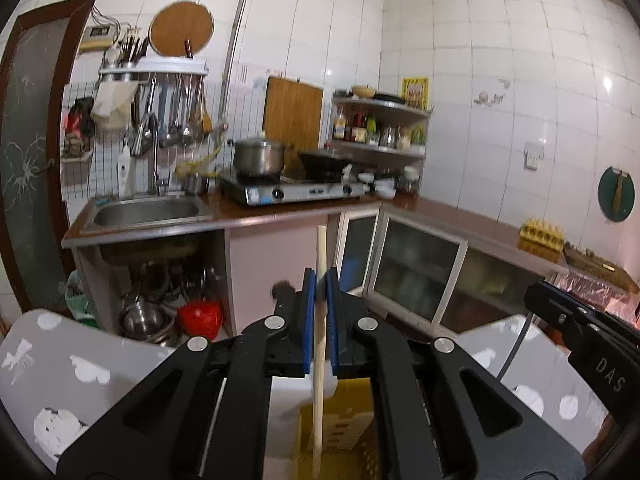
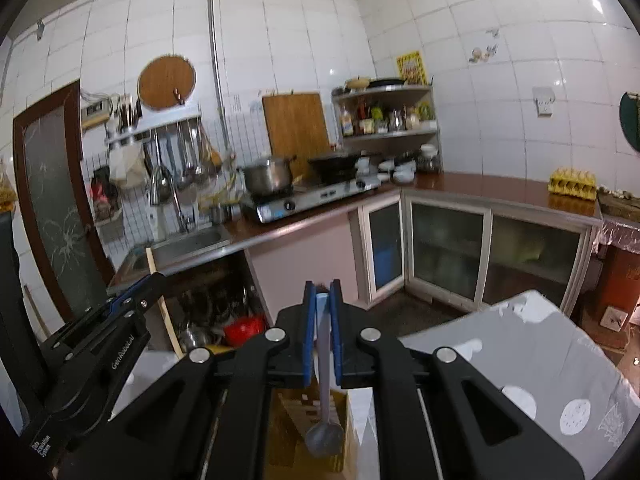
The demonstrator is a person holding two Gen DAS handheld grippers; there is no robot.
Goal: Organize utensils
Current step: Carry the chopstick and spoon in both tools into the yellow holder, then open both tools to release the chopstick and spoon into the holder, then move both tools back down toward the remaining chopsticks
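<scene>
Left gripper [image 1: 321, 280] clamps a chopstick [image 1: 320, 344]; right gripper [image 2: 323, 290] clamps a spoon [image 2: 324, 420] above the box [image 2: 288, 432]. Thin handles could swing and miss it.

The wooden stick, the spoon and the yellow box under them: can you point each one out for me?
Wooden stick [image 1: 322, 256]: left wrist view, on the shaft above the pads.
Spoon [image 2: 324, 438]: right wrist view, on its grey bowl hanging down.
Yellow box [image 2: 290, 436]: right wrist view, on its inner wall left of the spoon.
</scene>
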